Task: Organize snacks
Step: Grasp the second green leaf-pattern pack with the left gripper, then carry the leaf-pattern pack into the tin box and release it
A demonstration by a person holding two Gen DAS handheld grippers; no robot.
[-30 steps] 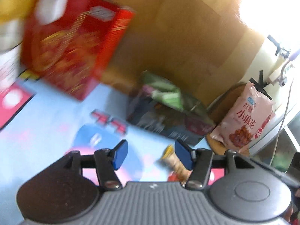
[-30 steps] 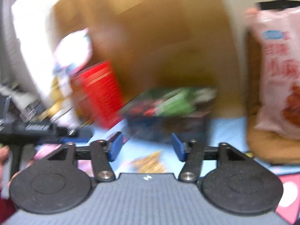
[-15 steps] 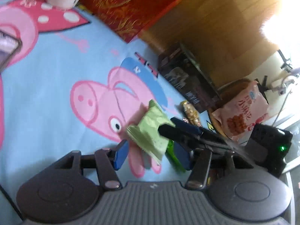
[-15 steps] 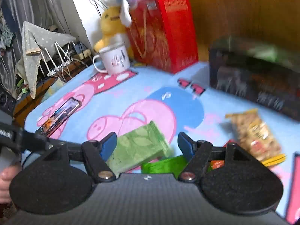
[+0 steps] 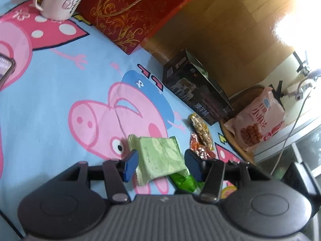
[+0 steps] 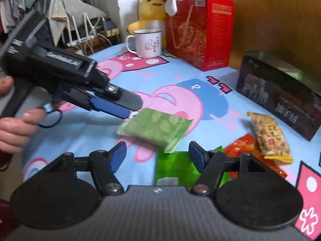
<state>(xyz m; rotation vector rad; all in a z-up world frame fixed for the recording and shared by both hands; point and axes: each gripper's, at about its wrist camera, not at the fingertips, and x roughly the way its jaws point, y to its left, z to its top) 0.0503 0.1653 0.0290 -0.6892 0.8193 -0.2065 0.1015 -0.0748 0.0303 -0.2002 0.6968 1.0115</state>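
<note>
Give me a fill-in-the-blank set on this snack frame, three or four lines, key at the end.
1. The pale green snack packet lies between the left gripper's ____ jaws.
2. The white mug stands beside the ____ gift box.
3. The peanut packet lies partly on top of an ____ packet.
4. The yellow plush toy sits behind the ____.

Missing words: open; red; orange; mug

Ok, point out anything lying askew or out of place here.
The snacks lie jumbled: the pale green packet rests tilted on a bright green packet, and the peanut pack overlaps the orange packet. Nothing looks spilled or torn.
</note>
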